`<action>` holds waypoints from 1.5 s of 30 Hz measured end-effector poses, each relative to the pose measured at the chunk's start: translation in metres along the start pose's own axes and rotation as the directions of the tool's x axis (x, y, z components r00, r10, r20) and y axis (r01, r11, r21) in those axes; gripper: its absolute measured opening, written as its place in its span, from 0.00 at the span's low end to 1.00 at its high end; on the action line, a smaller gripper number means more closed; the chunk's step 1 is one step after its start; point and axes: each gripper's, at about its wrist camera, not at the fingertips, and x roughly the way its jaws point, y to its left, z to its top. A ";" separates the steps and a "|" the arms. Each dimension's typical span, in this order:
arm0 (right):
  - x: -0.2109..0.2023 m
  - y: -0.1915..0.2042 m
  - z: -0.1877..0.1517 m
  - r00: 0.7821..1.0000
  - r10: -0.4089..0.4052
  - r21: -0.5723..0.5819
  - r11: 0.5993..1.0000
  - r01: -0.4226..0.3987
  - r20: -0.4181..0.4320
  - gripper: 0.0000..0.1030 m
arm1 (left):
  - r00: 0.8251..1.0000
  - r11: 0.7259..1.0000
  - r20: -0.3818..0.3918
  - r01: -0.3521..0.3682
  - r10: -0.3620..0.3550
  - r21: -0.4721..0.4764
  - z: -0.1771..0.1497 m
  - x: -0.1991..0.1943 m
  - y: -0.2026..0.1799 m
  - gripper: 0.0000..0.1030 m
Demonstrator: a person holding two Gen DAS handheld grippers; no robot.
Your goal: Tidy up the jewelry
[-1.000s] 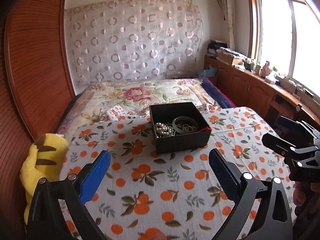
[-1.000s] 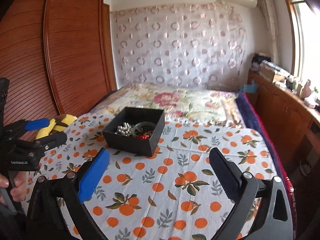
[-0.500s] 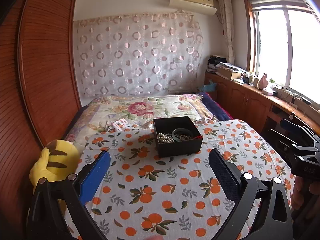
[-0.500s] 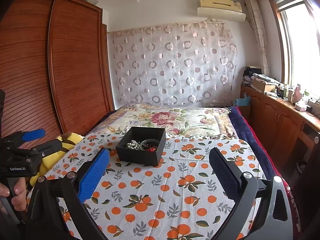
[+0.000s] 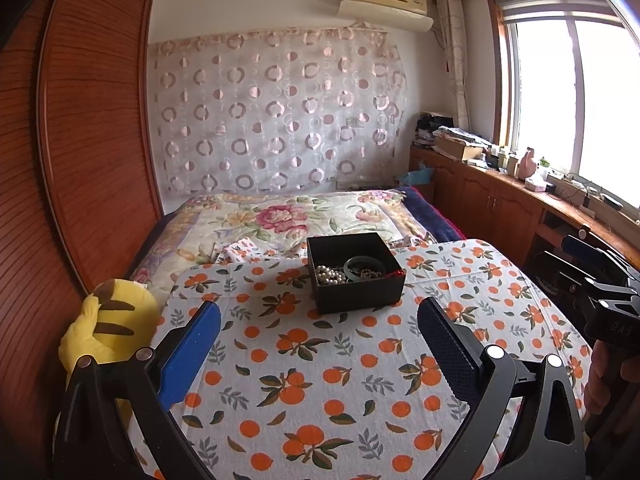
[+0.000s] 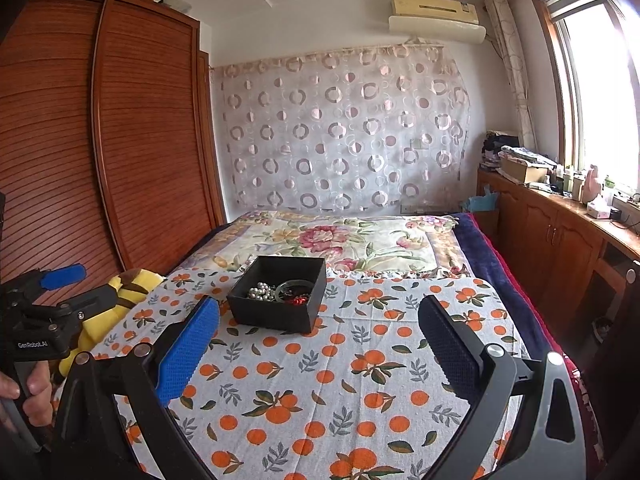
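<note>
On the orange-print tablecloth (image 5: 320, 380) sits one black box (image 5: 355, 270), near the far edge, holding one pearl strand (image 5: 330, 275), one green bangle (image 5: 365, 268) and red beads (image 6: 298, 301). Both claws, left gripper (image 5: 319, 330) and right gripper (image 6: 319, 330), are spread wide, empty, well apart from it; bare cloth lies between.

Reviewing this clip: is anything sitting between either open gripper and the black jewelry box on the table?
Nothing visible. From the left gripper and the right gripper, only bare orange-print tablecloth leads to the black box, which is open-topped. The yellow plush toy sits off the table's left edge, clear of both paths.
</note>
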 end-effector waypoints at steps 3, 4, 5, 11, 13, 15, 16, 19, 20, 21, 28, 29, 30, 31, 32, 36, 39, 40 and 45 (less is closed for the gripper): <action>0.001 -0.001 -0.001 1.000 0.001 -0.001 1.000 -0.001 -0.004 0.97 | 1.000 1.000 -0.002 0.001 -0.001 -0.003 -0.001 0.001 0.000 0.92; 0.001 -0.001 -0.002 1.000 0.001 0.000 1.000 -0.001 -0.004 0.97 | 1.000 1.000 -0.002 0.000 0.000 -0.003 -0.001 0.001 0.000 0.92; 0.001 -0.001 -0.002 1.000 0.002 0.001 1.000 -0.002 -0.005 0.97 | 1.000 1.000 -0.001 0.000 0.000 -0.003 -0.001 0.001 0.000 0.92; 0.001 -0.001 -0.002 1.000 0.001 0.000 1.000 -0.001 -0.004 0.97 | 1.000 1.000 -0.002 0.000 0.000 -0.004 -0.002 0.000 0.000 0.92; 0.002 0.001 -0.003 1.000 0.000 0.000 1.000 0.000 -0.006 0.97 | 1.000 1.000 -0.001 0.001 -0.001 -0.003 -0.001 0.001 0.001 0.92; 0.004 0.001 -0.005 1.000 0.000 0.001 1.000 0.000 -0.010 0.97 | 1.000 1.000 -0.003 0.001 -0.001 -0.003 -0.001 0.001 0.001 0.92; 0.005 0.003 -0.006 1.000 0.000 0.001 1.000 0.000 -0.011 0.97 | 1.000 1.000 -0.002 0.001 -0.001 -0.003 -0.002 0.001 0.001 0.92; 0.007 0.004 -0.007 1.000 0.004 0.004 1.000 -0.003 -0.015 0.97 | 1.000 1.000 -0.001 0.002 -0.002 -0.004 -0.001 0.000 0.001 0.92; 0.007 0.004 -0.007 1.000 0.003 0.003 1.000 -0.003 -0.015 0.97 | 1.000 1.000 -0.001 0.002 -0.002 -0.003 -0.001 0.001 0.001 0.92; 0.008 0.005 -0.008 1.000 0.003 0.002 1.000 -0.003 -0.016 0.97 | 1.000 1.000 -0.002 0.001 -0.001 -0.004 -0.001 0.001 0.001 0.92; 0.011 0.002 -0.010 1.000 0.005 0.013 1.000 -0.005 -0.024 0.97 | 1.000 1.000 -0.001 0.002 -0.002 -0.004 -0.001 0.000 0.001 0.92; 0.011 0.002 -0.011 1.000 0.005 0.013 1.000 -0.005 -0.025 0.97 | 1.000 1.000 -0.002 0.001 -0.002 -0.004 -0.001 0.000 0.001 0.92; 0.012 0.002 -0.011 1.000 0.005 0.014 1.000 -0.004 -0.026 0.97 | 1.000 1.000 0.000 0.001 -0.001 -0.004 -0.001 0.000 0.001 0.92; 0.012 0.002 -0.010 1.000 0.005 0.013 1.000 -0.005 -0.025 0.97 | 1.000 1.000 -0.001 0.002 -0.002 -0.005 -0.001 0.000 0.001 0.92; 0.012 0.003 -0.011 1.000 0.005 0.013 1.000 -0.004 -0.025 0.97 | 1.000 1.000 -0.001 0.002 -0.002 -0.005 -0.001 0.000 0.001 0.92; 0.012 0.002 -0.011 1.000 0.004 0.014 1.000 -0.004 -0.025 0.97 | 1.000 1.000 0.000 0.001 -0.001 -0.004 -0.002 0.001 0.001 0.92; 0.012 0.002 -0.010 1.000 0.005 0.014 1.000 -0.005 -0.026 0.97 | 1.000 1.000 0.000 0.000 0.000 -0.003 -0.002 0.001 0.001 0.92; 0.012 0.002 -0.011 1.000 0.006 0.014 1.000 -0.005 -0.025 0.97 | 1.000 1.000 0.000 0.000 0.000 -0.004 -0.002 0.001 0.001 0.92; 0.012 0.002 -0.010 1.000 0.005 0.014 1.000 -0.005 -0.025 0.97 | 1.000 1.000 0.000 0.000 0.000 -0.005 -0.003 0.001 0.001 0.92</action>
